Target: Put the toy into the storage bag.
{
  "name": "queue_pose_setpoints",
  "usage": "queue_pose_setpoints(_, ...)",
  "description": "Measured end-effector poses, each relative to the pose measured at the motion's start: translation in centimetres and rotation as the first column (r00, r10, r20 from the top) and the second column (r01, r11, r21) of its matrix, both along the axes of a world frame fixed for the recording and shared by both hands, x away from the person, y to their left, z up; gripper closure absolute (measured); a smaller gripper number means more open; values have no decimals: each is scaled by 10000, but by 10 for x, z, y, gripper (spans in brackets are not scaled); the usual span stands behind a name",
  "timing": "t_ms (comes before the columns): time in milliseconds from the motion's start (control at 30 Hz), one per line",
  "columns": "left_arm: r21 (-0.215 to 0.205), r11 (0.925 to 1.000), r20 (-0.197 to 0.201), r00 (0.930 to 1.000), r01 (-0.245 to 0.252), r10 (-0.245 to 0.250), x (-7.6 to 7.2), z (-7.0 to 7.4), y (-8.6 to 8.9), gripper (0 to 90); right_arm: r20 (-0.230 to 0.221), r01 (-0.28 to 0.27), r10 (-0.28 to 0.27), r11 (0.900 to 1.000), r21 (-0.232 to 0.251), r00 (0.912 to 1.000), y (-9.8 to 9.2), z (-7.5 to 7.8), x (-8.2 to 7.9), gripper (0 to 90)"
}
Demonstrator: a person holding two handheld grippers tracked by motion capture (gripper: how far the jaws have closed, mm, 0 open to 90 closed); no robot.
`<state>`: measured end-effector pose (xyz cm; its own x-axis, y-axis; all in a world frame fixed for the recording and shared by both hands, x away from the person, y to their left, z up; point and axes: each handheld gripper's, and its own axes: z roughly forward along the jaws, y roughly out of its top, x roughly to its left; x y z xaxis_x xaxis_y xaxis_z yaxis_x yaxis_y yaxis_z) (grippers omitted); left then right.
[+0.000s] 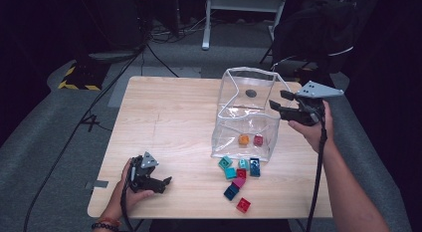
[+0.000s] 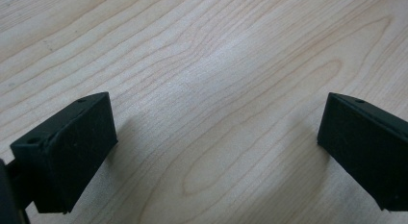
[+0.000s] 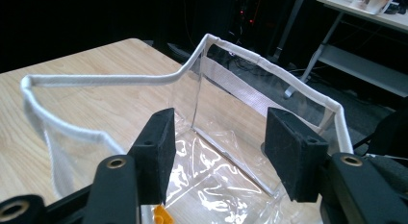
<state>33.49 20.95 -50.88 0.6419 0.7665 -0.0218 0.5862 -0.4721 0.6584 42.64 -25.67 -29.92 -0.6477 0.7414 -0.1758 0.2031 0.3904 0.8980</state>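
At the right of the high view a person's right gripper (image 1: 276, 102) hangs over the near rim of a clear plastic bag (image 1: 234, 122), which stands open just right of centre on the wooden table (image 1: 164, 122). Its jaws are spread, with nothing between them; in the right gripper view they sit above the bag's white-edged mouth (image 3: 144, 80). An orange brick (image 1: 244, 139) and a red brick (image 1: 258, 140) lie inside the bag. A loose cluster of teal, blue, red and pink bricks (image 1: 239, 174) lies just below it. At lower left, the left gripper (image 1: 168, 181) rests low on the table, jaws wide apart over bare wood (image 2: 216, 113).
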Motion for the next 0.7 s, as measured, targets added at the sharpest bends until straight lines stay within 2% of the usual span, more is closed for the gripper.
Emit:
queue_pose_setpoints(233,-2,10000,-1,10000,-2,2,0,0,0,3,262,-67,67,10000,17,9996,-13,2,-19,452)
queue_pose_setpoints(367,-2,10000,1,10000,-2,2,0,0,0,3,553,-138,134,9999,62,9984,-26,2,-37,448)
queue_pose_setpoints(467,-3,10000,3,10000,-3,3,0,0,0,3,565,-234,225,9996,157,9981,-30,1,-45,444)
queue_pose_setpoints(600,-4,10000,3,10000,-3,3,0,0,0,3,486,-395,389,9992,117,9981,-36,-11,-62,442)
queue_pose_setpoints(700,-3,10000,3,10000,-4,4,0,0,0,3,405,-474,466,9987,180,9981,-38,-16,-67,442)
